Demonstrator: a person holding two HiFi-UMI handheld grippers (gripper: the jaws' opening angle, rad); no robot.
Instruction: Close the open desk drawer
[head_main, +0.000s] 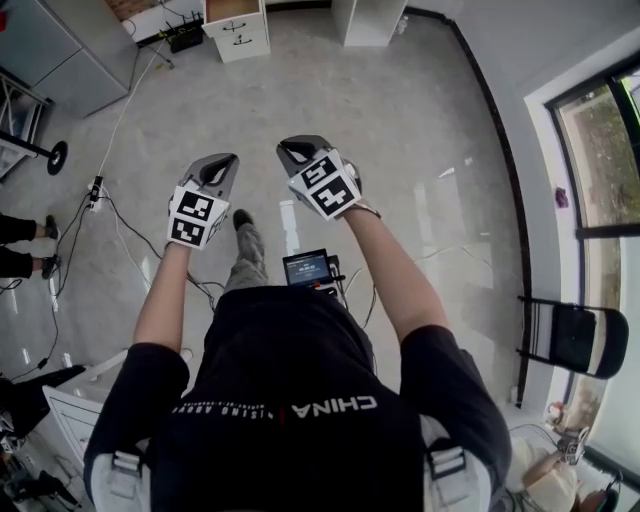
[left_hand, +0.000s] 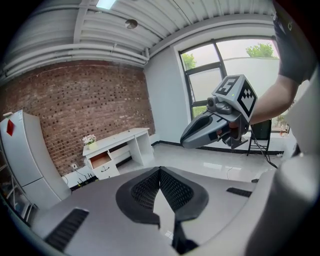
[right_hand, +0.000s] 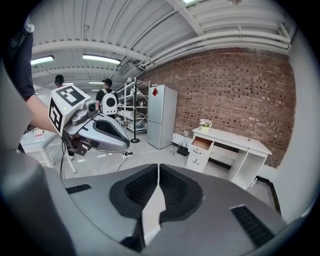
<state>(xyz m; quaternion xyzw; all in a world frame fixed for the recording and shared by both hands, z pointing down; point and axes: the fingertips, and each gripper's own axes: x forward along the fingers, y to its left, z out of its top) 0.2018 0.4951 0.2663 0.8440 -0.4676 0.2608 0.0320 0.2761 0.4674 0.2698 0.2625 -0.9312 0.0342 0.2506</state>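
Two grey plastic grippers, left gripper (head_main: 223, 163) and right gripper (head_main: 292, 149), each pinch ribbed black pads (right_hand: 141, 188) together on nothing. One white desk (right_hand: 236, 145) stands far off against a brick wall (right_hand: 235, 90), its one open drawer (right_hand: 201, 144) wood-lined

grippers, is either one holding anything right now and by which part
Nothing is held. The left gripper has its jaws together with nothing between, and so has the right gripper. The open drawer is far off across the room.

head view looks steeply down at the floor (head_main: 400, 120); left gripper view and right gripper view look level, sharing the distant bench (left_hand: 120, 136).
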